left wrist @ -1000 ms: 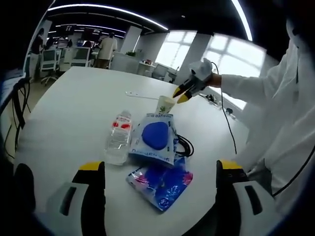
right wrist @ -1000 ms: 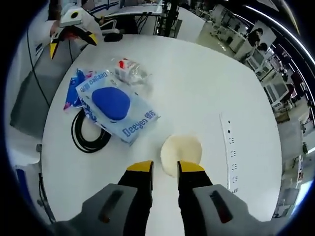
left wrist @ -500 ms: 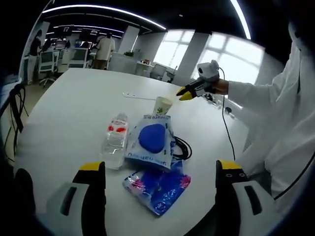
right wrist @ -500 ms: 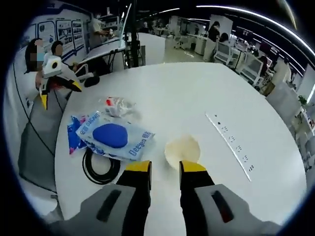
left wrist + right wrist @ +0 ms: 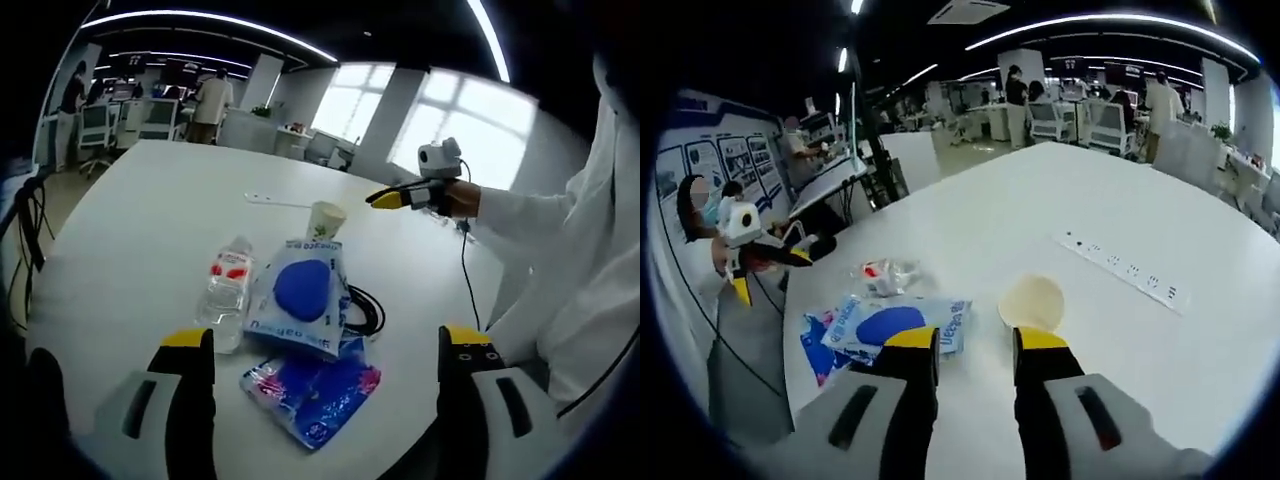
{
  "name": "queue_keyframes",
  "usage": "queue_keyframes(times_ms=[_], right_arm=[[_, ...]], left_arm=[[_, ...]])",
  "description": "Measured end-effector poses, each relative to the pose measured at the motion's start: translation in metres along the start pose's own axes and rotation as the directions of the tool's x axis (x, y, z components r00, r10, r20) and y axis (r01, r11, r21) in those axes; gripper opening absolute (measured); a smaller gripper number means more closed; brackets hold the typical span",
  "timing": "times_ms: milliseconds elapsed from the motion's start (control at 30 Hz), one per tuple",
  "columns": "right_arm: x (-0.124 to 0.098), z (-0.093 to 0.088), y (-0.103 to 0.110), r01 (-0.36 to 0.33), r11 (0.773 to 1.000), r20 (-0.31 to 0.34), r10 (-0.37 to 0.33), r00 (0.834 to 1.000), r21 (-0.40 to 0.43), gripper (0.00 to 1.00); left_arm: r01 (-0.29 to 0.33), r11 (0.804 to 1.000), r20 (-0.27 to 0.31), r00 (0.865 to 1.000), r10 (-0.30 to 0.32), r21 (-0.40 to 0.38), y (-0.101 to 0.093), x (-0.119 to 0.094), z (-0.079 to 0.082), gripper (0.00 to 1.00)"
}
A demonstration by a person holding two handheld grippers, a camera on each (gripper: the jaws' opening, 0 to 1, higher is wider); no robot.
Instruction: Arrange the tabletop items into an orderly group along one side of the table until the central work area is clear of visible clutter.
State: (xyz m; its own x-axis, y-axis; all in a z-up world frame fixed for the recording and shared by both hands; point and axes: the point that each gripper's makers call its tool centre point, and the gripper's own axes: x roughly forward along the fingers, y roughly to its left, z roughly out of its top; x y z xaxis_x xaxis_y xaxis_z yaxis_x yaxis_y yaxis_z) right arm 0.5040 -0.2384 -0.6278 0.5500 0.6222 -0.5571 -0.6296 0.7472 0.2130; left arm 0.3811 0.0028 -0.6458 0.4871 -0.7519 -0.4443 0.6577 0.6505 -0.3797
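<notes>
We judge the task mostly done: the items sit bunched near one edge of the white table (image 5: 120, 230). In the left gripper view a water bottle (image 5: 226, 290) lies at 9 o'clock of the white pouch with a blue oval (image 5: 300, 298), touching it. A blue patterned packet (image 5: 312, 388) pokes out at the pouch's 6 o'clock, a black cable coil (image 5: 366, 308) at its 3 o'clock. The paper cup (image 5: 325, 220) stands upright at the pouch's 12 o'clock, near but slightly apart. Left to do, we'd say: maybe snug the cup in.

Left gripper (image 5: 325, 345): jaws spread wide, nothing between them. Right gripper (image 5: 975, 342): jaws close together with a narrow gap, holding nothing; in its view the cup (image 5: 1032, 302) sits just past the tips, apart from them.

A flush power strip (image 5: 1122, 272) runs across the table at 2 o'clock of the cup. Room: open office, desks, chairs, people standing in back, strip ceiling lights, bright windows.
</notes>
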Motion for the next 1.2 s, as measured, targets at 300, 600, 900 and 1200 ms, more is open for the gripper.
queue_keyframes(times_ms=[300,600,900,1200], right_arm=[[-0.001,-0.013,0.010,0.002,0.991,0.056,-0.009,0.998,0.132,0.32],[0.005,-0.030,0.016,0.004,0.960,0.101,-0.033,0.994,0.279,0.34],[0.018,-0.041,0.017,0.002,0.938,0.104,-0.041,0.994,0.346,0.32],[0.035,-0.049,0.018,-0.010,0.922,0.097,-0.030,0.995,0.387,0.31]], left_arm=[[-0.028,0.999,0.007,1.000,0.028,-0.022,-0.003,0.007,0.003,0.94],[-0.067,0.995,0.008,0.998,0.067,-0.077,-0.006,0.019,0.004,0.89],[-0.106,0.979,-0.025,0.994,0.103,-0.172,-0.007,0.031,-0.004,0.75],[-0.140,0.947,-0.088,0.989,0.119,-0.288,-0.001,0.047,-0.017,0.61]])
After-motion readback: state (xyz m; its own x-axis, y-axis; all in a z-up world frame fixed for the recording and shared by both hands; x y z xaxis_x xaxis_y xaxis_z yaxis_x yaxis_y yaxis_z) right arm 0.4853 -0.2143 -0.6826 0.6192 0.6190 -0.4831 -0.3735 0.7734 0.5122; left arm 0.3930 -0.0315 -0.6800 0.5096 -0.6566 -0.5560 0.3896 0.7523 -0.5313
